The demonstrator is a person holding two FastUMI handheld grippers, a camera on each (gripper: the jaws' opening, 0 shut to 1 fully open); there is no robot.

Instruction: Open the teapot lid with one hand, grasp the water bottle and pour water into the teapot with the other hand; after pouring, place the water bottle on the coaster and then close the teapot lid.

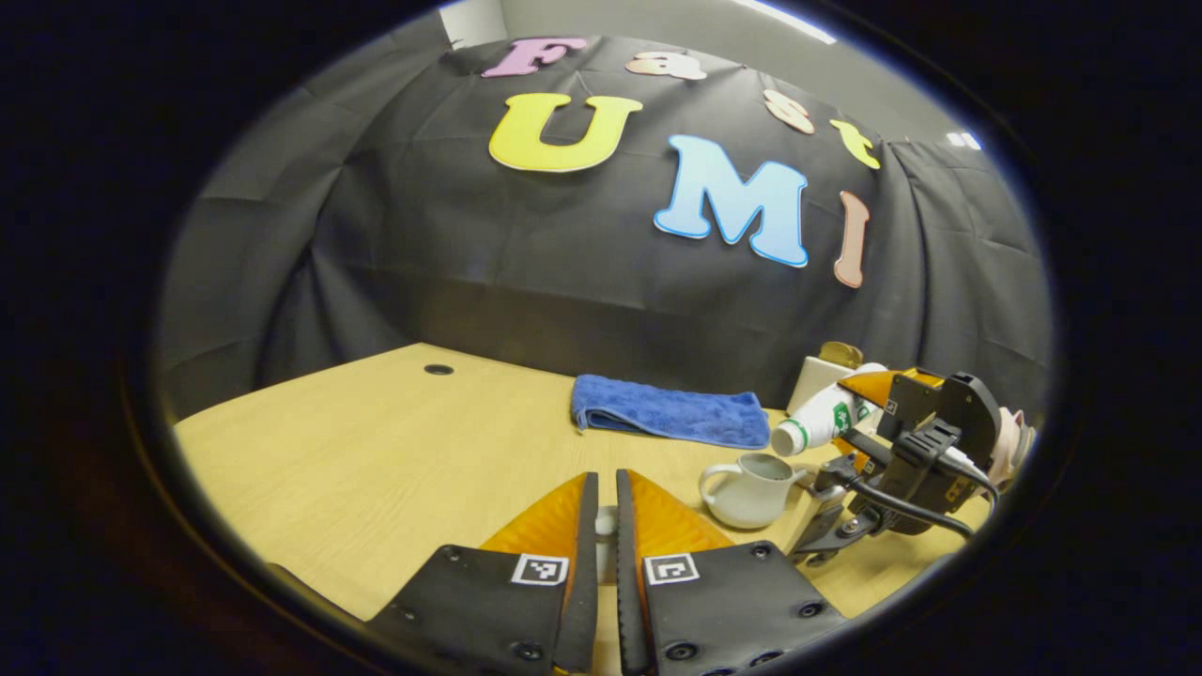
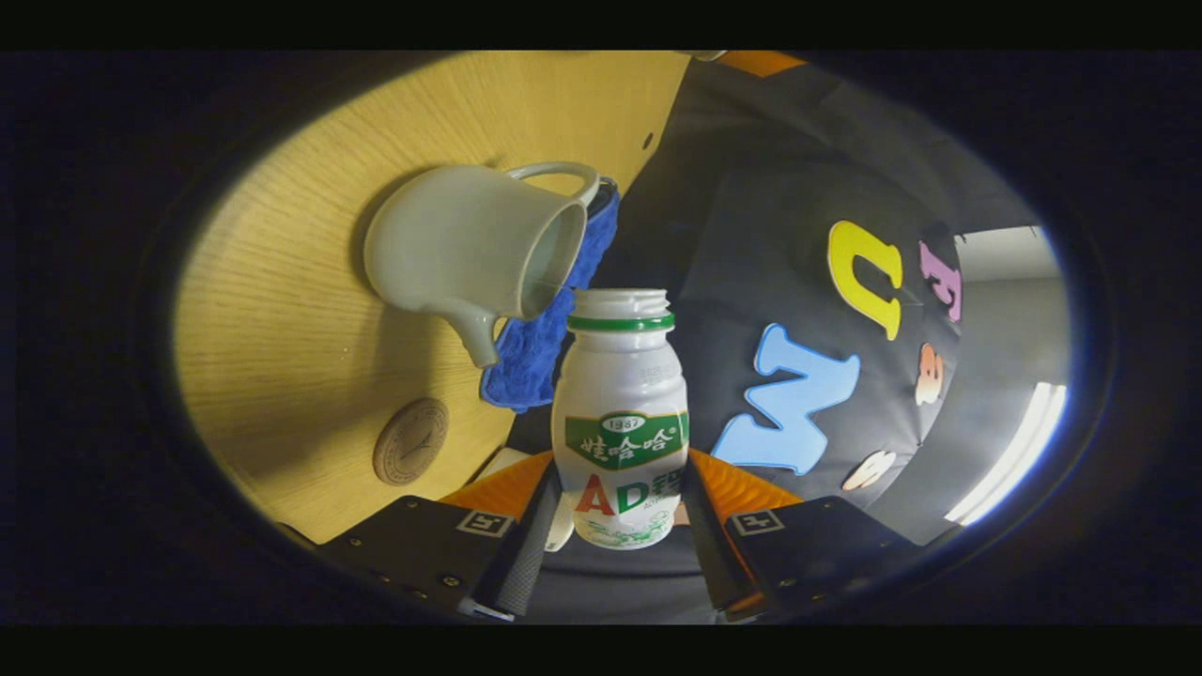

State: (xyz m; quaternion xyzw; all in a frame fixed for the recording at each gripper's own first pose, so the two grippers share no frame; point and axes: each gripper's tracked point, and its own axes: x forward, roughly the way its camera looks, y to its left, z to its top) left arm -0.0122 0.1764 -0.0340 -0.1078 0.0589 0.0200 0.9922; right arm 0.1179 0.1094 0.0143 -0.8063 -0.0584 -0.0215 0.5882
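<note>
Spanning the scene, the counter [image 1: 376,451] carries the lidless teapot [image 2: 479,249]; tipped over its mouth, the water bottle [image 2: 622,413] — light, smooth plastic — sits clamped mid-body in the right gripper [image 2: 620,526]. The left gripper [image 1: 606,526] has its jaws nearly together on something small — likely the lid.

This is a staged recording booth set up inside an office-like room, not a lived-in home. A creased black cloth [image 1: 582,272] hangs as a backdrop right behind a pale wood-grain desk [image 1: 376,451] that has a round cable hole [image 1: 438,369] of the office kind, and above the cloth show a plain grey wall [image 1: 648,23] and a strip of ceiling light [image 2: 1014,451]. On the desk sit only a few household props: a white teapot [image 1: 751,488], a folded blue towel [image 1: 671,413], and a round coaster [image 2: 410,440].
</note>
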